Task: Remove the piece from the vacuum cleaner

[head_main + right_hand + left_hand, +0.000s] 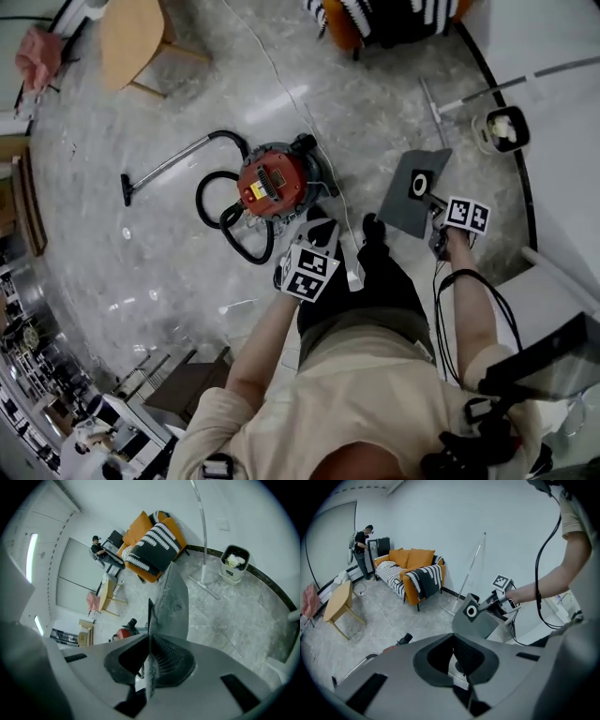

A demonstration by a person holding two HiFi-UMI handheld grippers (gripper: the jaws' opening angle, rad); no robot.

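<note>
A pale grey polished floor (169, 272) runs under us, ringed by plain white walls. Nearest to us, the left gripper (459, 656) has its jaws pressed together with nothing between them. The right gripper (150, 654) pinches one edge of the piece (414, 190), a flat grey panel with a round white-ringed hole. From the right gripper view we see the panel edge-on between the pads. From the left gripper view it hangs in the air beside the person's forearm, clear of the floor.

Just beyond our feet stands the vacuum cleaner (272, 183), a red canister with its black hose (217, 217) looped beside it and its wand (167, 165) lying on the floor. The piece is well apart from it and touches no part of it.

We judge the removal itself done, since the panel is free in the right claw. What may remain is setting it down somewhere.

Farther off are a small bin (506, 129), a wooden table (131, 37) and an orange sofa (412, 569) with a striped throw. A person (361, 550) stands at the far wall.
</note>
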